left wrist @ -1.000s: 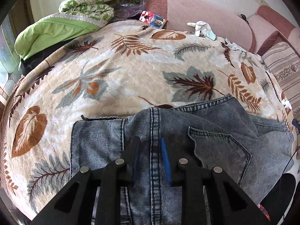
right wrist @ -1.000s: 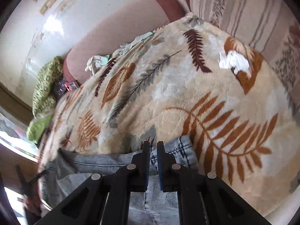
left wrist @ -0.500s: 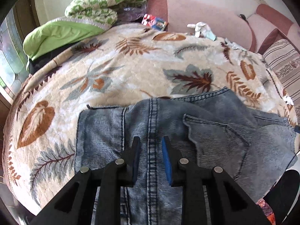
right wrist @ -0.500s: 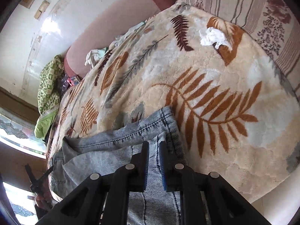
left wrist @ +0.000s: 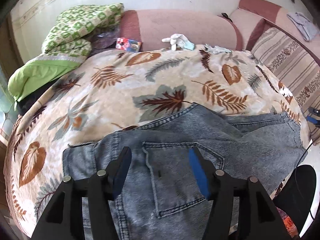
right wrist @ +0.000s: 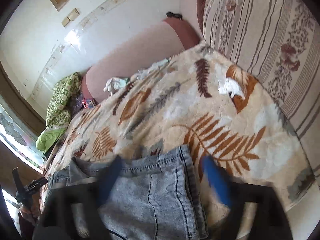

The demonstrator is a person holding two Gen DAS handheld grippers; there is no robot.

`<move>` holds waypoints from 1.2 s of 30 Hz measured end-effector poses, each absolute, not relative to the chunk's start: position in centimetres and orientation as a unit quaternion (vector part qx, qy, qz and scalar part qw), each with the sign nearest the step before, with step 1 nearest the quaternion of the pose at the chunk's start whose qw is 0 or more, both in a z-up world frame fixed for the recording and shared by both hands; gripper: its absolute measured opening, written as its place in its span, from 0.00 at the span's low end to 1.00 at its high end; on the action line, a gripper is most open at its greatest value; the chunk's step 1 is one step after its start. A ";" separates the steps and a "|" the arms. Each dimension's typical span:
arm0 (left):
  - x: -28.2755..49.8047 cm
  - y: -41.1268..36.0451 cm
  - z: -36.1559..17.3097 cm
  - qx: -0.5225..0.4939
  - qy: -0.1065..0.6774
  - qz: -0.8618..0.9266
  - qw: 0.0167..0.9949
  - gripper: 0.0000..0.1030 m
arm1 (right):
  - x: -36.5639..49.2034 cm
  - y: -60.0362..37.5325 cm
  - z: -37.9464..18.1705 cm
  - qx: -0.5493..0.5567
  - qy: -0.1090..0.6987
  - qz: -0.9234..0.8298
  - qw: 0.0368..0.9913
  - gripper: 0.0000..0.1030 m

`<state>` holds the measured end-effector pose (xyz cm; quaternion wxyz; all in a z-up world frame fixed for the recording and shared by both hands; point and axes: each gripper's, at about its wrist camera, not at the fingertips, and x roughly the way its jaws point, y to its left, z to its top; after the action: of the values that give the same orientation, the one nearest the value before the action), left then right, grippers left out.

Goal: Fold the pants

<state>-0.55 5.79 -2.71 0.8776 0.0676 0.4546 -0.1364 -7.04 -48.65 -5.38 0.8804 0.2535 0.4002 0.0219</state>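
We see the jeans [left wrist: 180, 170] lying folded on the leaf-print blanket [left wrist: 112, 100], along its near edge. In the left wrist view a back pocket [left wrist: 180, 172] faces up and the denim runs off toward the blanket's right edge; part of it slips below the frame.

Left gripper [left wrist: 160, 170]: jaws opening, spread wide to either side of the pocket. Blue pads stand clear of the cloth on both sides. Nothing is clamped; the denim lies beneath the gap, not pinched.

Right gripper [right wrist: 164, 178]: jaws opening, strongly blurred in its own view. The fingers sit apart over the hemmed end of the jeans [right wrist: 160, 190], one over the stitched hem, the other over bare blanket [right wrist: 180, 110] just beside the denim's edge. We see no cloth caught between them.

Far edge of the blanket: a pink sofa back [left wrist: 180, 28], with a white glove [left wrist: 176, 39] and a small printed box [left wrist: 129, 44] against it. Far left corner: a green quilt [left wrist: 80, 26] above a lime pillow [left wrist: 40, 70]. Right edge: a striped cushion [left wrist: 290, 60]. A white scrap [right wrist: 230, 88] lies on the blanket near that cushion [right wrist: 260, 30] in the right wrist view.
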 end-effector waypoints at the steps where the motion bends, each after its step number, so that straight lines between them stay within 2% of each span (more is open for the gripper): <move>1: -0.1 5.2 -2.8 0.069 0.460 -0.143 0.874 0.61 | -6.7 -48.8 -6.4 0.265 0.414 0.028 0.870 0.98; 4: 1.7 3.7 -3.1 0.070 0.481 -0.160 0.859 0.62 | -6.5 -49.2 -8.5 0.300 0.425 0.019 0.854 0.96; 6: 3.2 2.7 -3.4 0.063 0.494 -0.167 0.851 0.62 | -6.5 -49.2 -9.3 0.313 0.424 0.034 0.849 0.84; 7: 4.0 2.2 -3.5 0.061 0.502 -0.170 0.846 0.62 | -6.2 -49.1 -9.6 0.310 0.435 0.032 0.845 0.74; 9: 5.5 1.1 -3.9 0.061 0.515 -0.176 0.837 0.56 | -5.6 -48.7 -10.1 0.305 0.451 0.037 0.838 0.69; 11: 6.7 0.2 -4.3 0.062 0.528 -0.177 0.828 0.29 | -4.7 -48.1 -10.7 0.290 0.471 0.027 0.832 0.65; 12: 7.2 -0.2 -4.6 0.063 0.536 -0.177 0.823 0.24 | -4.2 -47.9 -11.1 0.282 0.482 0.024 0.829 0.61; 14: 7.9 -0.8 -4.9 0.064 0.548 -0.181 0.814 0.17 | -3.7 -47.5 -11.7 0.270 0.496 0.025 0.825 0.39; 18: 8.7 -1.3 -5.1 0.063 0.562 -0.179 0.805 0.18 | -3.3 -45.9 -11.8 0.198 0.527 0.016 0.826 0.27; 23: 10.3 -1.8 -6.3 0.022 0.604 -0.163 0.780 0.49 | -3.3 -45.9 -12.0 0.184 0.530 0.014 0.828 0.24; 30: 12.2 -4.0 -7.7 -0.024 0.635 -0.168 0.753 0.49 | -3.6 -46.2 -12.4 0.198 0.522 0.017 0.830 0.24; 31: 12.5 -4.5 -8.0 -0.023 0.640 -0.168 0.749 0.42 | -3.5 -46.1 -12.3 0.199 0.520 0.016 0.831 0.24; 32: 12.7 -4.7 -8.5 -0.024 0.649 -0.166 0.742 0.22 | -3.6 -46.1 -12.1 0.196 0.518 0.013 0.833 0.24; 33: 12.9 -5.0 -9.0 -0.024 0.658 -0.161 0.735 0.11 | -3.7 -46.0 -11.8 0.190 0.514 0.011 0.837 0.23; 34: 13.0 -5.2 -9.5 -0.025 0.664 -0.159 0.730 0.05 | -4.0 -45.9 -11.5 0.184 0.509 0.009 0.841 0.23; 36: 13.2 -5.6 -10.2 -0.015 0.666 -0.152 0.730 0.04 | -4.3 -45.6 -10.6 0.174 0.497 0.011 0.850 0.22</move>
<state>13.16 -5.61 -10.25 0.7298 -0.0154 0.6663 -0.1523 -4.30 -45.65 -10.62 0.8502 0.1741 0.4967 0.0115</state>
